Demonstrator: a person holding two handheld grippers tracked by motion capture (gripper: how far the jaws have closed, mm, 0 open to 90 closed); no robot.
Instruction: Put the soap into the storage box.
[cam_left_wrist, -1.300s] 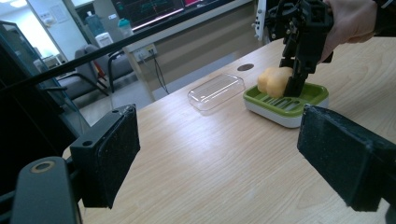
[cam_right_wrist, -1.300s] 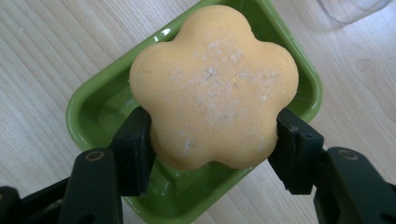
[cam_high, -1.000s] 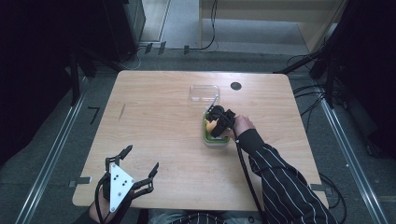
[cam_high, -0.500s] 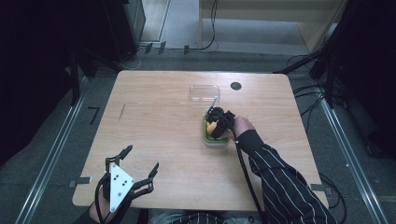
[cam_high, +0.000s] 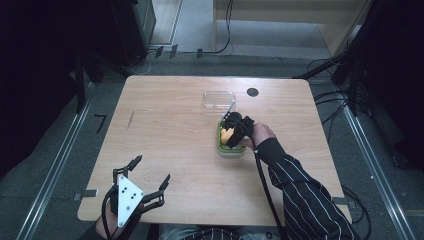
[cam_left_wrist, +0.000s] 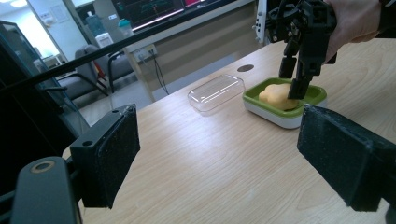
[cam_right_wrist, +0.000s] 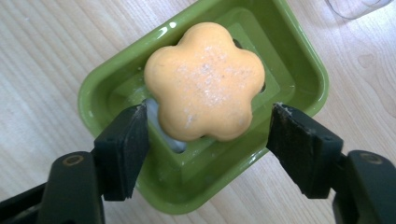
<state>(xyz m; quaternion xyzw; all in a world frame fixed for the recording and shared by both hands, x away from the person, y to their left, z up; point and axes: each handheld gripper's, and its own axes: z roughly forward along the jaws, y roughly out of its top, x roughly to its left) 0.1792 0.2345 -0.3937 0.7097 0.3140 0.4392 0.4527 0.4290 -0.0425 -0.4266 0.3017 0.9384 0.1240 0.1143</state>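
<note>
Currently right hand-held gripper points down into green dish, jaws apart either side of orange soap. Left hand-held gripper rests low at desk edge, jaws wide apart.

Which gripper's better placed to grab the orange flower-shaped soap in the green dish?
Right. The right gripper hangs open over the green dish, its fingers flanking the orange flower-shaped soap. The left gripper is open near the table's front edge.

Orange flower-shaped soap lying in the green plastic dish between the right gripper's spread jaws, clear plastic lid just beyond it, left gripper well apart at the near edge of the wooden table
</note>
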